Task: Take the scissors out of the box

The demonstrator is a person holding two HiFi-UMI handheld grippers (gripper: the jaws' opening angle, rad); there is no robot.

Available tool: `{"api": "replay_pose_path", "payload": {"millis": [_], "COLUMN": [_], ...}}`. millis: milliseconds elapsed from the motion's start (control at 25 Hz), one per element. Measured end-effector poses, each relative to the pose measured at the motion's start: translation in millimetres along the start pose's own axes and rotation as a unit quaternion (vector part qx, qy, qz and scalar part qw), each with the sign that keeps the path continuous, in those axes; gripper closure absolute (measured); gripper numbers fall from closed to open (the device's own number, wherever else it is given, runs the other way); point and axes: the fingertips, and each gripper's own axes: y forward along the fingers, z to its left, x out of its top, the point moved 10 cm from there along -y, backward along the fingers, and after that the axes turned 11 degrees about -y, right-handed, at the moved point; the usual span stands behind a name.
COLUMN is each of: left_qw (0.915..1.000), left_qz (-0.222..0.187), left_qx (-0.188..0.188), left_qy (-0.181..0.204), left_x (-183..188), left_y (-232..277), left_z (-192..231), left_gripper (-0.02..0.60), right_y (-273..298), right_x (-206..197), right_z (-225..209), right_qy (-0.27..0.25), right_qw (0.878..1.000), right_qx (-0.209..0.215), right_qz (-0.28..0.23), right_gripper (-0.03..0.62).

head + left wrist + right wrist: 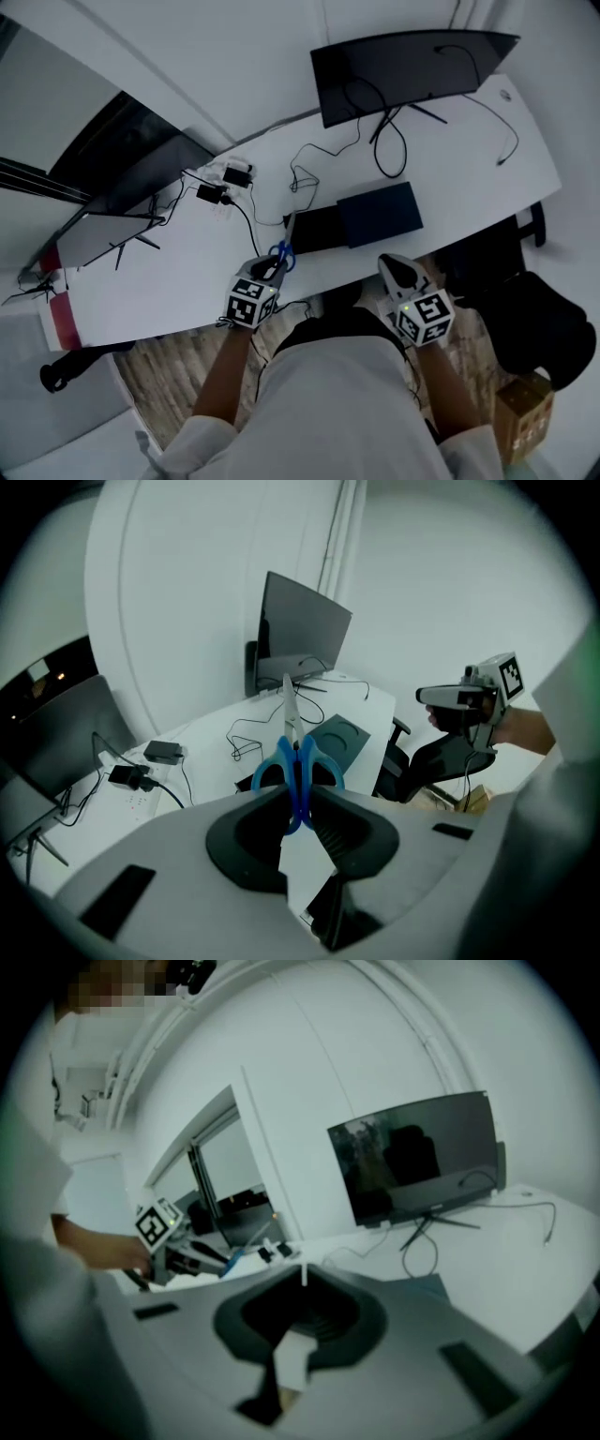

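While the left gripper (298, 808) is clamped on the blue handles of the scissors (292, 761), blades pointing away from it, the tool hangs clear above the near edge of the desk (187, 281), apart from the dark blue box (380, 214) lying by that same edge near its middle. The right gripper (302, 1279), jaws together on nothing, is held off the near edge. Removal appears nearly complete; a set-down probably remains. Keep the pinch firm, since the blades could swing about so narrow a hold; steer the tip away from the cables (234, 202) toward the left; lower the scissors flat onto bare desk before letting go.
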Motion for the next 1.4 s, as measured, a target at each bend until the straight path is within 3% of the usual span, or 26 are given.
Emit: {"api": "replay_pose_path", "payload": {"millis": [240, 600, 960, 1400], "left_qw": [0.9974, 0.9916, 0.9867, 0.9769], "left_qz": [-0.064, -0.110, -0.148, -0.185], "left_qx": [0.003, -0.002, 0.002, 0.020], "left_qy": [-0.033, -0.068, -0.066, -0.105], "left_x": [-22, -84, -121, -139], "left_y": [-53, -121, -173, -197], "left_z": [-7, -37, -68, -112], "left_gripper": [0.480, 0.480, 0.480, 0.480], "right_y": [-12, -83, -161, -200], "right_x": [0, -15, -33, -31], "right_z": [39, 93, 131, 100], "right_qy": [-0.031, -0.046, -0.054, -0.072], "right_qw": [0.999, 0.999, 0.998, 0.996], "right_qx": [0.014, 0.004, -0.021, -0.009], "right_qz": [0.001, -0.012, -0.032, -0.052], "right_gripper": [0.560, 0.560, 0.560, 0.560]}}
